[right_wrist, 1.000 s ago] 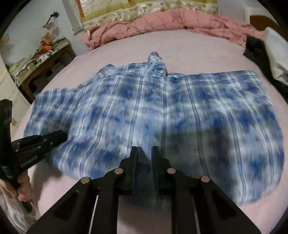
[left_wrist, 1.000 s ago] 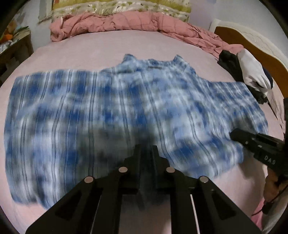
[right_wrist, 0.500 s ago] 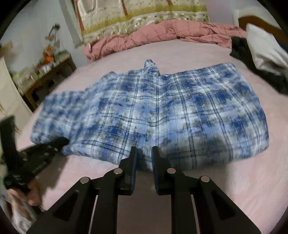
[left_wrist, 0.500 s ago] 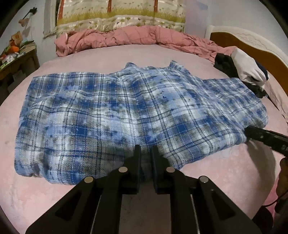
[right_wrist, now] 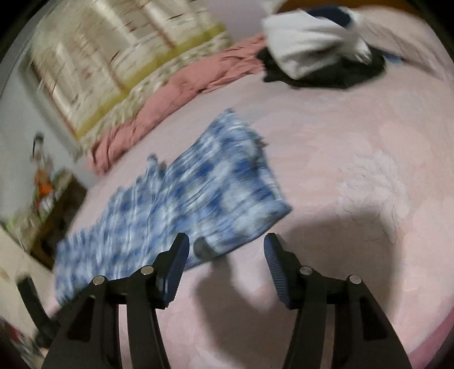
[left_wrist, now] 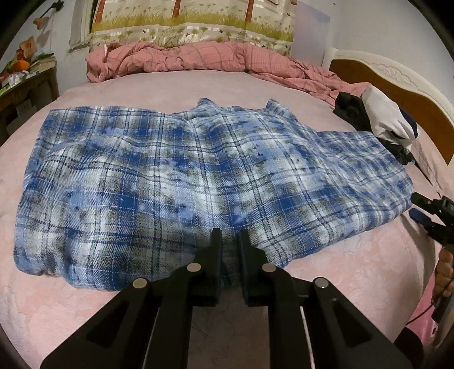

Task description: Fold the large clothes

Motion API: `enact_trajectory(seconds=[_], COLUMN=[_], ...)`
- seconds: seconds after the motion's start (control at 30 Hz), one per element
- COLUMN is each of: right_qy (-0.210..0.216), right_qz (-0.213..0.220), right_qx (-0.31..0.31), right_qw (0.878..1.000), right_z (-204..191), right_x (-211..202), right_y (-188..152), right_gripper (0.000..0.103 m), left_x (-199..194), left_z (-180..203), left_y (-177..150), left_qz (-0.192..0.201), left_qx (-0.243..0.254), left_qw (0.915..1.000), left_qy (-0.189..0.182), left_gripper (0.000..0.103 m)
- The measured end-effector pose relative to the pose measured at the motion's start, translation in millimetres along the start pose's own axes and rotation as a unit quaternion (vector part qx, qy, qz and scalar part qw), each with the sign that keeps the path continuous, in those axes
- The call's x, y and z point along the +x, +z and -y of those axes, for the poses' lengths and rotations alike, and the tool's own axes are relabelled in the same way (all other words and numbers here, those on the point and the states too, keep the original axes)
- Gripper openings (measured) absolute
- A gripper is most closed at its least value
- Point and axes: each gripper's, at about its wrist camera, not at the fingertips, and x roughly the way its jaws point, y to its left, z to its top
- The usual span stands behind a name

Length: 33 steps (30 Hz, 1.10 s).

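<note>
Shirt (left_wrist: 198,181) first, the big blue plaid one, lying spread across the pink bed (left_wrist: 170,85), folded over on itself so its near edge is a long doubled hem running from the left side to the right, collar points poking up at the far side. Behind it, along the far edge of the bed, a rumpled pink quilt (left_wrist: 198,59) is heaped under a curtain (left_wrist: 193,20) printed with grass and trees. Over on the right, near the headboard (left_wrist: 397,85), there's a small pile of black and white clothes (left_wrist: 377,119), just beside the shirt's far right corner. A cluttered side table (left_wrist: 22,82) sits off to the left. Now the tools: the left gripper (left_wrist: 228,241) is low at the near hem, jaws pinched tight on the shirt's edge, cloth bunched between them. The right gripper (right_wrist: 225,247) is off the shirt's right end, its jaws opening, nothing between them but bare pink bedding and shadow; the shirt's corner lies just beyond its left finger (right_wrist: 178,255), in a blurred picture. From the left view it shows at the right edge, with the person's hand (left_wrist: 444,269) behind it.
</note>
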Motion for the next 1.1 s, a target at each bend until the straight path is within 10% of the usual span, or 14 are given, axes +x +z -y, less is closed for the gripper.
enact_trajectory(seconds=[0.3, 0.5, 0.77, 1.1], right_qy=[0.002, -0.056, -0.047, 0.018], right_qz=[0.041, 0.060, 0.108, -0.015], right_qx=[0.072, -0.009, -0.148, -0.318], right_qw=[0.997, 0.997, 0.982, 0.948], right_z=[15, -18, -121, -231], right_x=[29, 26, 4, 63], right_y=[19, 23, 23, -58], right_gripper=[0.040, 0.013, 0.012, 0.012], left_x=[-2, -14, -84, -111], left_z=[-1, 6, 12, -42], left_y=[0, 13, 28, 37], left_qz=[0.003, 0.030, 0.127, 0.137], left_qx=[-0.002, -0.012, -0.004, -0.080], left_qw=[1.0000, 0.9991, 0.9914, 0.9829], left_qy=[-0.003, 0.028, 0.035, 0.092], left_gripper=[0.012, 0.016, 0.021, 0.021])
